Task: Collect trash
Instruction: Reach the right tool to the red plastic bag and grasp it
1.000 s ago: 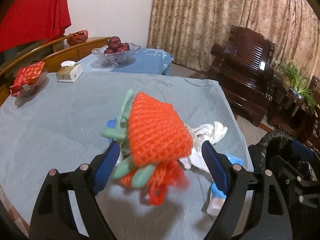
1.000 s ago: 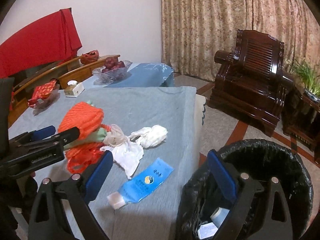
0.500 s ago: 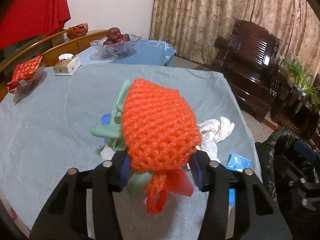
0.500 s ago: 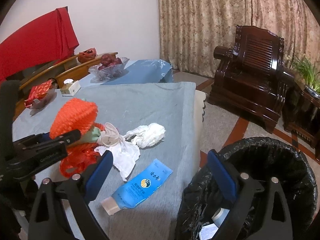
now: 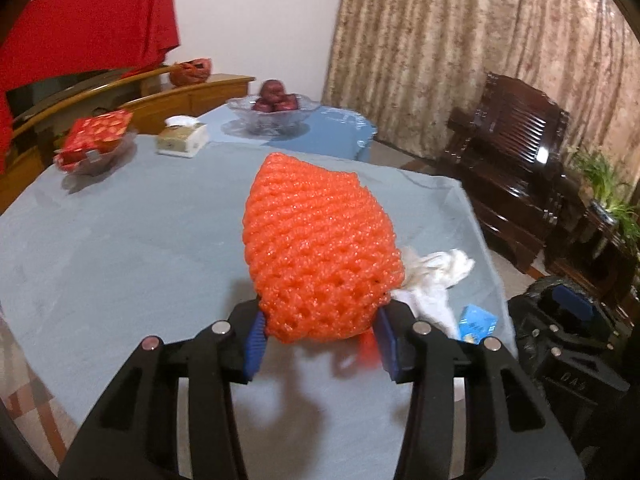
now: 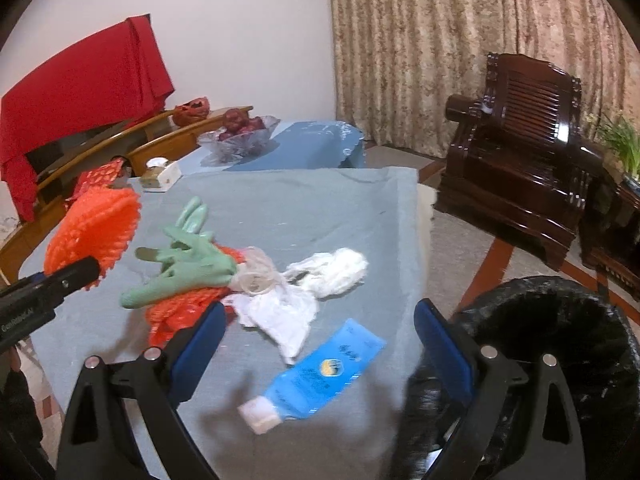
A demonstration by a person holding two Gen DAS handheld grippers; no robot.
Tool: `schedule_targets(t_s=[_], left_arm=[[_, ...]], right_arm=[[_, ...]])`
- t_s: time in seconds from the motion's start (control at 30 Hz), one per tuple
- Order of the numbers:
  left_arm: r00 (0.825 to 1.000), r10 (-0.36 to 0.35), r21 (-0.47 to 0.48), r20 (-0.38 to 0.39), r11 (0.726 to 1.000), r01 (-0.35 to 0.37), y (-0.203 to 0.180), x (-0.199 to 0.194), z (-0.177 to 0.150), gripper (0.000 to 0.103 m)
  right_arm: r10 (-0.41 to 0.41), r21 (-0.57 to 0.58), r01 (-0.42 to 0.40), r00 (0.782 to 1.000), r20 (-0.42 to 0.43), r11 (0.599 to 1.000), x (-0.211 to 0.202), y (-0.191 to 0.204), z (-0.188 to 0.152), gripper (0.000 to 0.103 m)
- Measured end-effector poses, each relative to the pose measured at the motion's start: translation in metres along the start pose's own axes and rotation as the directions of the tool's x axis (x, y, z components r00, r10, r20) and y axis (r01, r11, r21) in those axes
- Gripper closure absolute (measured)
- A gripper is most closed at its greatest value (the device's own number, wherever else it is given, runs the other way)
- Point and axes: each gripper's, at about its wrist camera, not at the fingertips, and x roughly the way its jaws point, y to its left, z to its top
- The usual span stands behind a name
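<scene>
Gripping orange foam net, left tool above table.

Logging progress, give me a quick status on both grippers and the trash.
Left gripper shut on orange foam net sleeve, lifted. Right gripper open, empty. Black-lined trash bin unobstructed. Green rubber glove, blue tube remain.

The left gripper was raised above the table, its blue-padded jaws clamped on an orange net. The right gripper hung beside it, jaws spread wide, holding nothing.
</scene>
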Motion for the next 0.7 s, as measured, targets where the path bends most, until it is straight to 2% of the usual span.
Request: schedule_targets(t_s=[0.23, 0.5, 0.7], left_arm=[[0.998, 0.047, -0.028, -0.031, 0.998, -0.047, 0.031, 0.003, -0.012, 0.059], [0.998, 0.046, -0.043, -0.049, 0.998, -0.048, 0.046, 0.007, -0.022, 0.059], [0.997, 0.04, -0.051, -0.067, 0.998, -0.043, 0.052, 0.012, -0.028, 0.059]], right_arm=[[0.082, -0.046, -0.084, 0.996, -0.036, 0.995, 0.016, 0.042, -0.008, 0.018], [0.139, -0.052, -0.144, 0.986, -0.097, 0.988, 0.036, 0.065, -0.02, 0.03], [0.163, -0.07, -0.174, 0.976, -0.143, 0.982, 0.059, 0.085, -0.027, 0.03]])
